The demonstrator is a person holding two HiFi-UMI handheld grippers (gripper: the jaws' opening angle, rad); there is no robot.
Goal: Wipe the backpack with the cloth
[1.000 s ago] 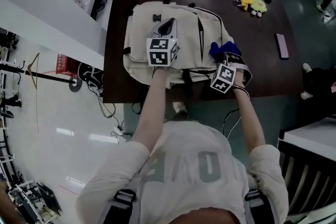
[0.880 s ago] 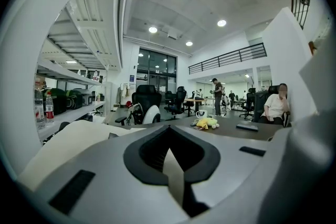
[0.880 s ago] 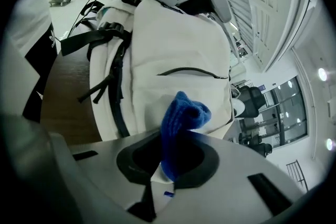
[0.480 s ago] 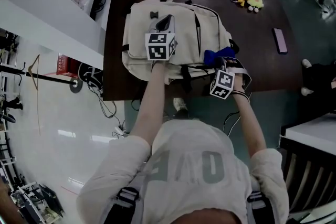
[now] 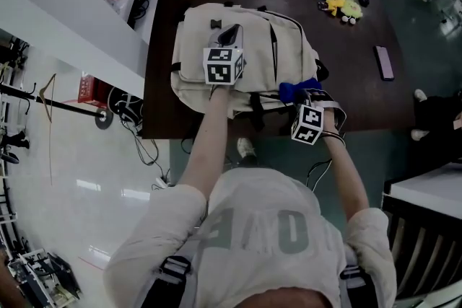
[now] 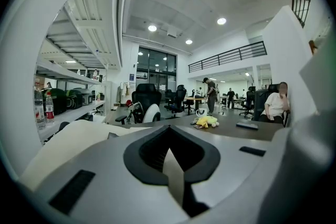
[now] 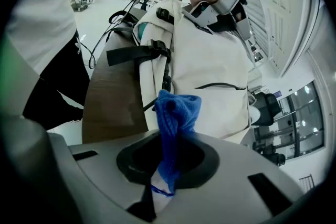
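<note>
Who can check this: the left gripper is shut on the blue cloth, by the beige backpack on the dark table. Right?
No. The right gripper is shut on the blue cloth, as the right gripper view shows. The rest holds: it is by the beige backpack on the dark table.

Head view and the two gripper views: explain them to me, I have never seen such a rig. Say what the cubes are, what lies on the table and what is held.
A person at a dark table holds a two-jaw gripper in each hand; the marker cubes are parts of those grippers. The head view comes from a camera on the person's head, looking down. The other two cameras ride on the grippers and look along their jaws. On the table lie a cream backpack, small toys and a flat dark object. The left gripper is over the backpack, jaws together, empty. The right gripper is shut on a blue cloth at the backpack's near edge.
</note>
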